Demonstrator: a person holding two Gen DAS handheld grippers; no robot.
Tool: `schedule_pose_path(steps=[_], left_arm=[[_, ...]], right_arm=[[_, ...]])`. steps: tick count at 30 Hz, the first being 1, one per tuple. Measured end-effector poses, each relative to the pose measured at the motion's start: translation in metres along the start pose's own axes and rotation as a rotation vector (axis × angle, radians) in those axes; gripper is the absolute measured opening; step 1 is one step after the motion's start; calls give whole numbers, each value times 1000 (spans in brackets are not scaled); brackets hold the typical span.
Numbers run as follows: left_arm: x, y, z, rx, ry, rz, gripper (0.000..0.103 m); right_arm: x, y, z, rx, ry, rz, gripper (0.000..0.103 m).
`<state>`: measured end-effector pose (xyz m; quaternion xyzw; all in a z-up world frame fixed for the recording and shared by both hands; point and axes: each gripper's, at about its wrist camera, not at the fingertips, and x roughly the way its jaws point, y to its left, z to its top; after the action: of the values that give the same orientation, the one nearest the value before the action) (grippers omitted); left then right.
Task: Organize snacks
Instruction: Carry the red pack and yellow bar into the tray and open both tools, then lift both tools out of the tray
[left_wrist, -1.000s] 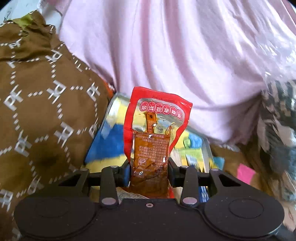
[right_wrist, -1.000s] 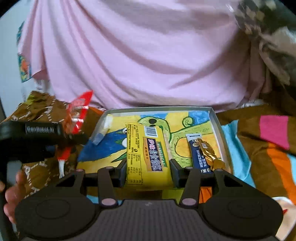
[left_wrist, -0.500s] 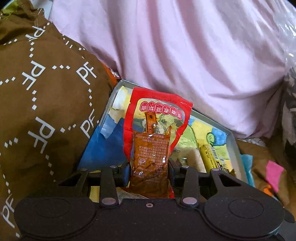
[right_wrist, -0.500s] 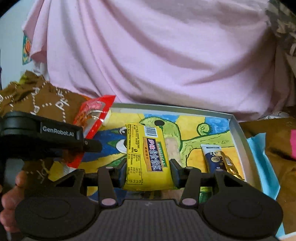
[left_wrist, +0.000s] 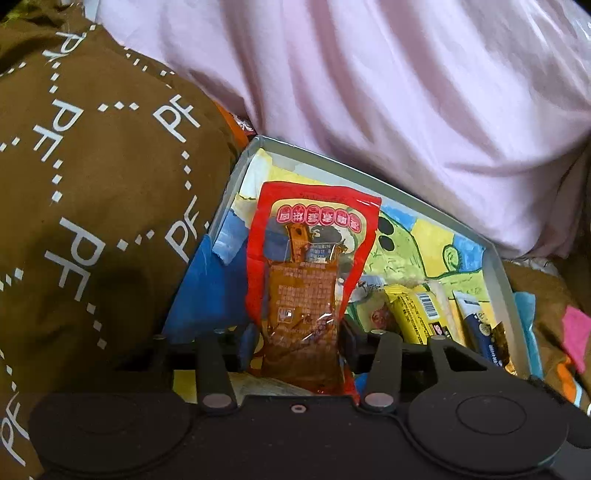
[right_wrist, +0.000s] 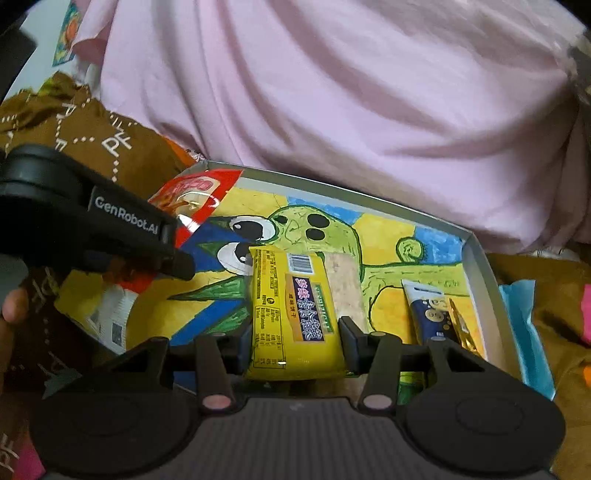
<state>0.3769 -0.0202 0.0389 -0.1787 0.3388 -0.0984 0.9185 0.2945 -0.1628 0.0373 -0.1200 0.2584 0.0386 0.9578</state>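
Right at our left claw the red pouch stands between the jaws, its long axis running straight away from us, and those jaws are opening: a sliver of gap shows at the left pad, so the grip looks to be letting go. The pouch's lower end sits over the near left part of the tray, so we judge a release here drops it flat along the tray's left side.

Over at our right claw, half-wide, the pads press the sides of the yellow packet, also lengthwise away from us, low over the tray's middle. Just to its right lies a dark blue stick pack with a gold wrapper against it, close to the right wall. The left claw crosses in from the left, well clear of the yellow packet.

Beyond the tray rises pink cloth; brown patterned fabric crowds the left wall.
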Motion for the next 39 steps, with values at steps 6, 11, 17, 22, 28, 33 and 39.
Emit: schedule_pose_path(steps=[6,11,17,22,28,33,39], left_arm=[[-1,1,1,-6,-1,4,60],[-4,0,2,-12,0,4,64],[-20,-2,4,-12,-31,-10,75],[-38,-7,7,-6,-79,-13,83],[-67,-16,6,7,-144,-20,101],[-92,-29,-1,56,-182,-18,102],[-118,-48,-15,161,-216,6,102]], right_arm=[[-5,-1,-1,-1,-15,39,62],[-13,-3,0,1,-43,45,71],[-29,-8,4,34,-80,38,83],[-46,-16,5,80,-107,28,93],[-74,-32,7,191,-139,14,102],[-103,-42,5,223,-168,-12,103],[-133,-54,-1,270,-173,-76,103]])
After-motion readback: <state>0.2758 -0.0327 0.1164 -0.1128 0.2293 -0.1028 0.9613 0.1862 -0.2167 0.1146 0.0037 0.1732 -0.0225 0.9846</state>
